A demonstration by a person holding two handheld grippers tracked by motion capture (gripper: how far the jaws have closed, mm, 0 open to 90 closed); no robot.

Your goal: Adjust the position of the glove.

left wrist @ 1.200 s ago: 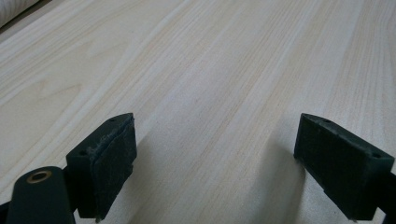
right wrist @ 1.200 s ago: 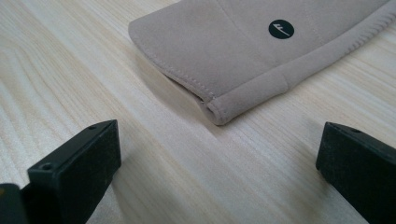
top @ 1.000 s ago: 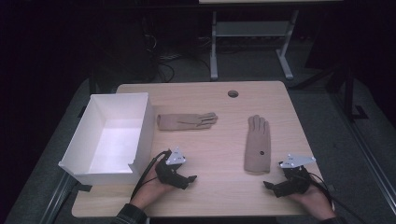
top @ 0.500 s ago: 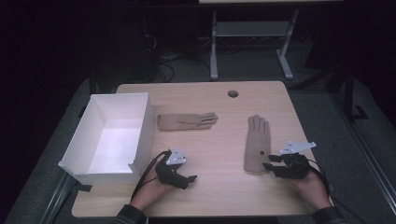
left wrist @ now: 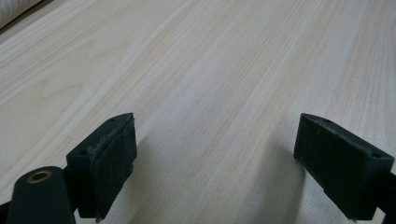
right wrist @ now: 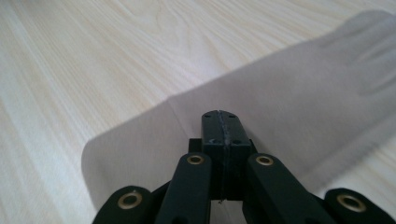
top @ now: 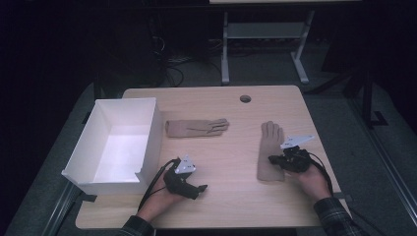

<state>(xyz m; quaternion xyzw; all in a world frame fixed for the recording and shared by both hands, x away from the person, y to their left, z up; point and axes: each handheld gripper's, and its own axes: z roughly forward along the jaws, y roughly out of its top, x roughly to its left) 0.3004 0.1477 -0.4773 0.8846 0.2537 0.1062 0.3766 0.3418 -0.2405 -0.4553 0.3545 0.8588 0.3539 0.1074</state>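
Wooden table (top: 221, 206) seen from above, with a person's two forearms entering from the bottom edge, each hand holding a black two-jaw gripper.

At lower right of the high view, the right gripper (top: 272, 160) rests over the wrist end of a tan glove (top: 270, 147) that lies flat with its fingers pointing toward the top of the frame. In the right gripper view the jaws have just been closing and now meet pad to pad; they sit above the glove's cuff (right wrist: 154, 135), and nothing can be seen pinched between them. The glove fills the middle and upper right of that view.

At lower centre-left of the high view, the left gripper (top: 199, 189) lies low on bare wood. In the left gripper view its jaws stand wide apart, with only table grain between them.

A second tan glove (top: 196, 127) lies sideways near the middle of the table, well apart from both grippers. Just left of it stands an open white box (top: 147, 135).
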